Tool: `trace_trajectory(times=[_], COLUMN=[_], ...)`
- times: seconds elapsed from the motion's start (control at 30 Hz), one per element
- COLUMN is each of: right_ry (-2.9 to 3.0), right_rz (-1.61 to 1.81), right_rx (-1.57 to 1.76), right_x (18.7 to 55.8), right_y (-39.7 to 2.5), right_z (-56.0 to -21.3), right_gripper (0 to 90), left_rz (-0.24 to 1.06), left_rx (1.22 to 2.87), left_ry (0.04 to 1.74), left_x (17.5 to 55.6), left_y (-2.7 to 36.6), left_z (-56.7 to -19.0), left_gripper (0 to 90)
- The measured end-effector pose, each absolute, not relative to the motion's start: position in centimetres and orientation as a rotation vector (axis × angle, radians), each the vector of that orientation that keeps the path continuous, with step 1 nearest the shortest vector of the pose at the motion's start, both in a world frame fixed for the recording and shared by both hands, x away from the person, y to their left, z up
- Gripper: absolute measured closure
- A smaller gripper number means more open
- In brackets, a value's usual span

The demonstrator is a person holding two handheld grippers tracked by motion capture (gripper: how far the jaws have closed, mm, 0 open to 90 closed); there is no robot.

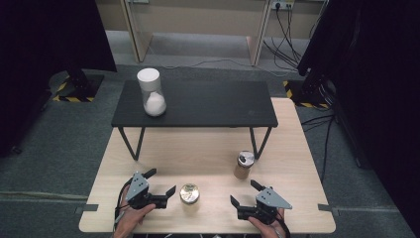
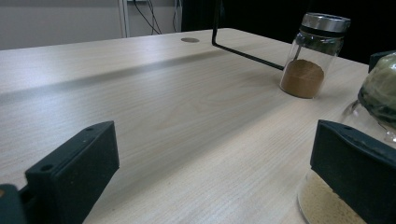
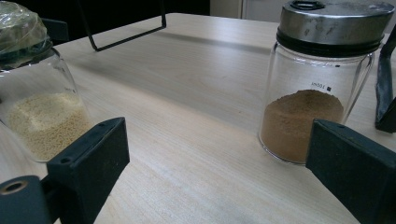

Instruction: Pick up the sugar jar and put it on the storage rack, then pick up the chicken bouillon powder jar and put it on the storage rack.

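A glass jar of brown powder (image 1: 243, 164) with a metal lid stands on the wooden table (image 1: 198, 148), right of centre. A jar of pale grains (image 1: 189, 194), its top wrapped in plastic, stands near the front edge. My left gripper (image 1: 161, 181) is open just left of the grain jar. My right gripper (image 1: 243, 192) is open in front of the brown jar. In the left gripper view, the open gripper (image 2: 212, 177) has the grain jar (image 2: 378, 95) by its right jaw and the brown jar (image 2: 308, 56) farther off. In the right gripper view, the open gripper (image 3: 219, 168) faces the brown jar (image 3: 317, 93), with the grain jar (image 3: 37, 107) at left.
A low black shelf (image 1: 198, 106) on thin metal legs (image 2: 243, 53) stands across the back of the table. A white-lidded jar of white powder (image 1: 154, 96) is on its left end. Bare wood lies between the shelf legs and the two jars.
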State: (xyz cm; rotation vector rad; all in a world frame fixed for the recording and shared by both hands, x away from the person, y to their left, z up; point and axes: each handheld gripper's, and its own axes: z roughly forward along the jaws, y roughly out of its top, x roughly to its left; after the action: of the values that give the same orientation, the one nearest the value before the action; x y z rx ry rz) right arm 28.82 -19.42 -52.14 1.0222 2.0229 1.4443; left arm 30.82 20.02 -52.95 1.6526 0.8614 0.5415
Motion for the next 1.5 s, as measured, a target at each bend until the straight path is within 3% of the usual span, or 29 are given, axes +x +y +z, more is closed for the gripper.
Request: trace_trajectory(times=[1.5], right_ry=[2.021], right_rz=[1.456], right_rx=[0.979], right_x=[28.35], right_y=[-18.76], right_z=[-51.83], right_gripper=[6.4], left_rz=[0.550], left_rx=[1.631], left_ry=[0.869], left_x=[30.73], left_y=[20.27], left_z=[-52.93], left_gripper=[0.5])
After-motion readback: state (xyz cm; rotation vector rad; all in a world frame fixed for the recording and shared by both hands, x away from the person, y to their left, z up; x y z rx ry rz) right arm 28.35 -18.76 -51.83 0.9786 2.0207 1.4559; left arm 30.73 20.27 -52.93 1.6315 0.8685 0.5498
